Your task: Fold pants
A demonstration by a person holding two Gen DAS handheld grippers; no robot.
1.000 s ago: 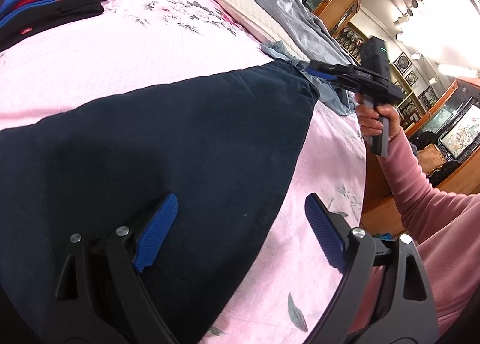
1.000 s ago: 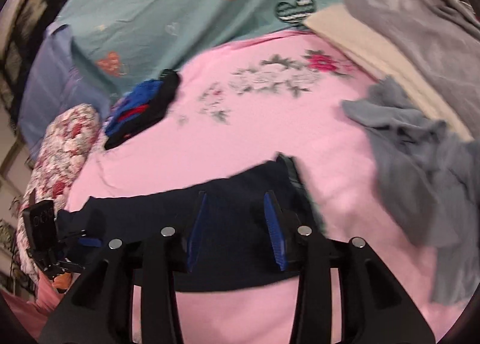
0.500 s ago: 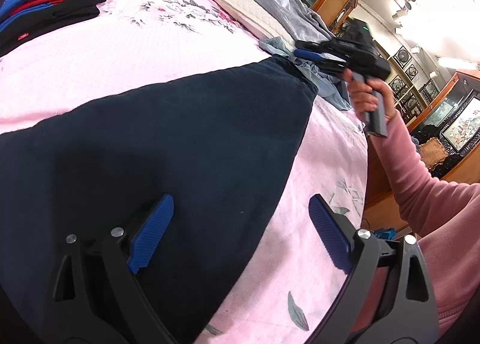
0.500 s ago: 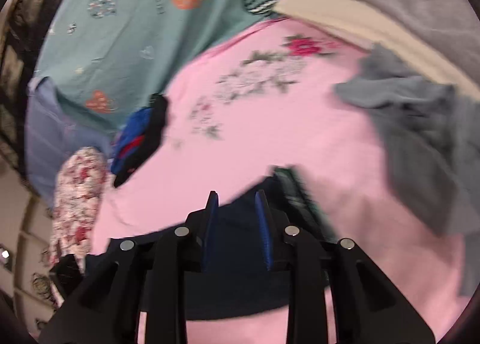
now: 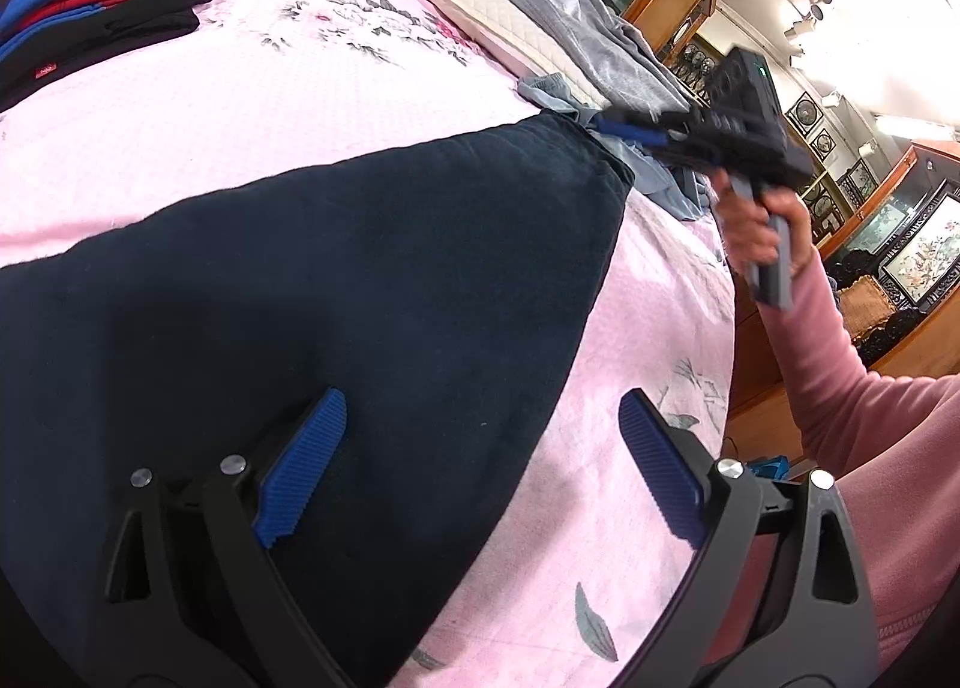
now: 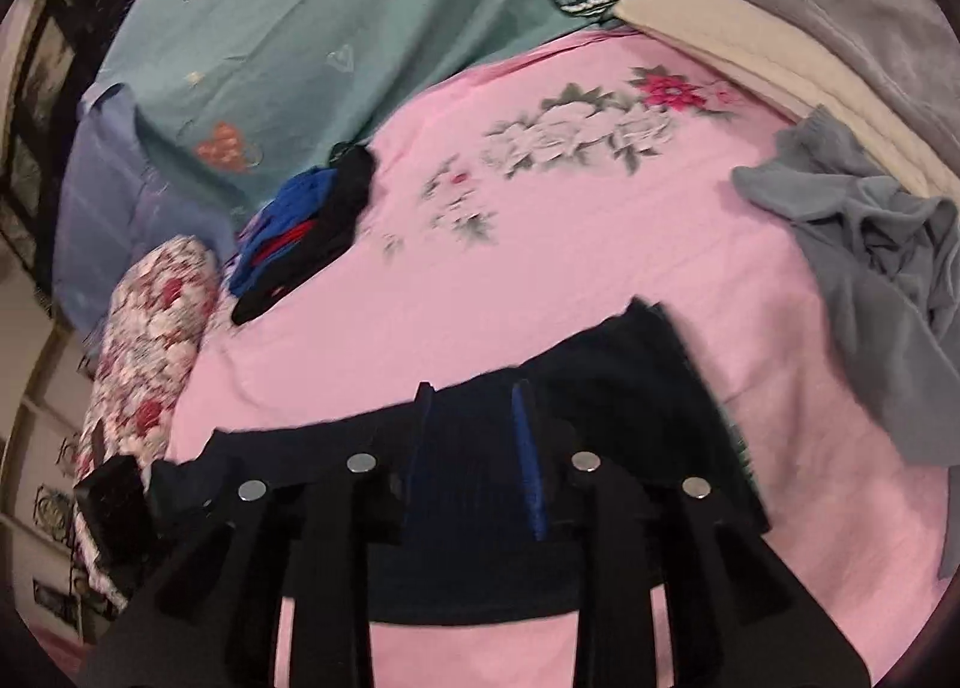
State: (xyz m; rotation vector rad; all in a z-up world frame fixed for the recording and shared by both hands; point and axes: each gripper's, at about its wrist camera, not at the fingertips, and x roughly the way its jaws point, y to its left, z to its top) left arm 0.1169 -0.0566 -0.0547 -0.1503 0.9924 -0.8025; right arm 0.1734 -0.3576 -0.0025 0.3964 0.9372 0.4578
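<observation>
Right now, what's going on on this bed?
A person is folding dark navy pants laid flat on a pink floral bedsheet. The left hand-held gripper is wide open just above the near part of the pants, gripping nothing. The right hand-held gripper is over the far end, fingers close together but apart, apparently holding no fabric. Folded clothes lie aside.

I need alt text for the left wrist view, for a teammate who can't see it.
Dark navy pants lie flat across a pink floral bedsheet, with the open left claw above their near edge. At right, the right claw reaches toward their far corner.
</observation>
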